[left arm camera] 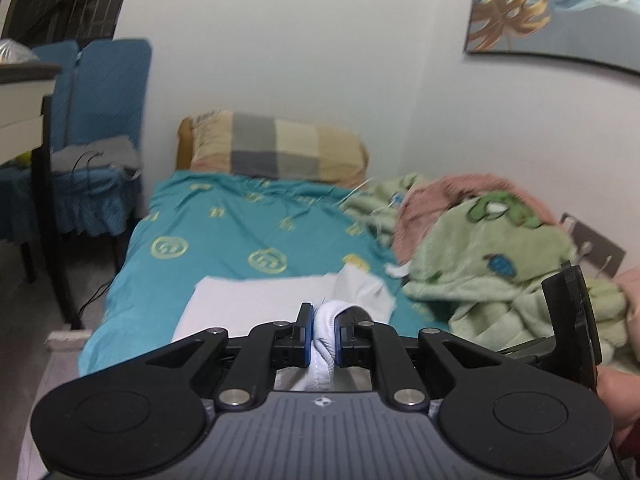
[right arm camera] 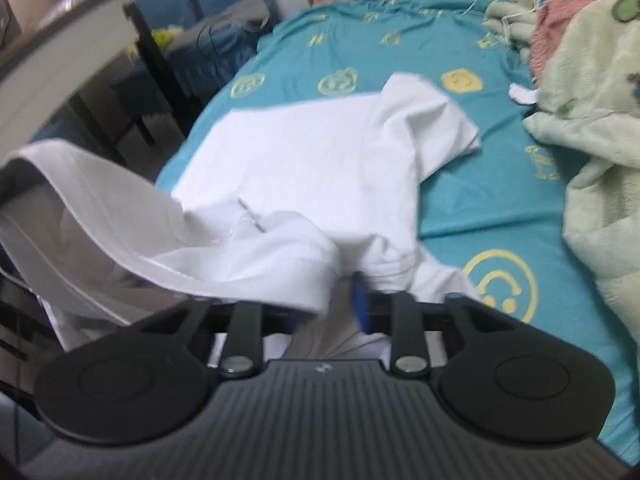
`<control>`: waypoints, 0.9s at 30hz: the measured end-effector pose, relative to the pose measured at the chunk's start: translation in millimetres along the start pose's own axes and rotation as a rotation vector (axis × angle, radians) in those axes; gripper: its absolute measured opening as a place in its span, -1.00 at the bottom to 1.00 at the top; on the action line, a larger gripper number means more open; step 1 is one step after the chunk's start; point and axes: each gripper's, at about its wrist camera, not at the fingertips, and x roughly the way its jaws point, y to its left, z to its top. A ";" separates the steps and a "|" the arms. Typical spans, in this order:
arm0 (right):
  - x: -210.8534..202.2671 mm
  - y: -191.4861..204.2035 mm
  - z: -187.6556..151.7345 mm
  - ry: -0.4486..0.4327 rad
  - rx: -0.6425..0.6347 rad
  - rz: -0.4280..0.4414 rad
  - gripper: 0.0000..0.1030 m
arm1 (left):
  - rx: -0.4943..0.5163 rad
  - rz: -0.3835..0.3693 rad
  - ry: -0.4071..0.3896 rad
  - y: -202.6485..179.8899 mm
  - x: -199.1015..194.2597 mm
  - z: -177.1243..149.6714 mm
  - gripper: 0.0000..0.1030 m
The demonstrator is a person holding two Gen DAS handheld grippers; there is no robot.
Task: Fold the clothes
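Note:
A white T-shirt (right arm camera: 320, 152) lies spread on the teal bed sheet (right arm camera: 360, 48), one short sleeve (right arm camera: 440, 120) pointing right. My left gripper (left arm camera: 323, 330) is shut on a bunched white edge of the T-shirt (left arm camera: 325, 332) near the bed's near end. The right gripper (right arm camera: 320, 300) holds a lifted hem of the shirt (right arm camera: 168, 268), which drapes over its left finger and hides it; only the blue right pad (right arm camera: 360, 304) shows. The shirt's flat part also shows in the left wrist view (left arm camera: 256, 300).
A checked pillow (left arm camera: 280, 148) lies at the bed's head by the wall. A green and pink blanket heap (left arm camera: 492, 248) covers the bed's right side. A blue chair (left arm camera: 92, 128) and a desk (left arm camera: 24, 96) stand left of the bed.

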 end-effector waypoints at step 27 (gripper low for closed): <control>-54.5 -15.7 9.1 -0.376 0.119 -0.068 -0.85 | 0.002 0.273 0.325 -15.2 29.3 -71.0 -0.17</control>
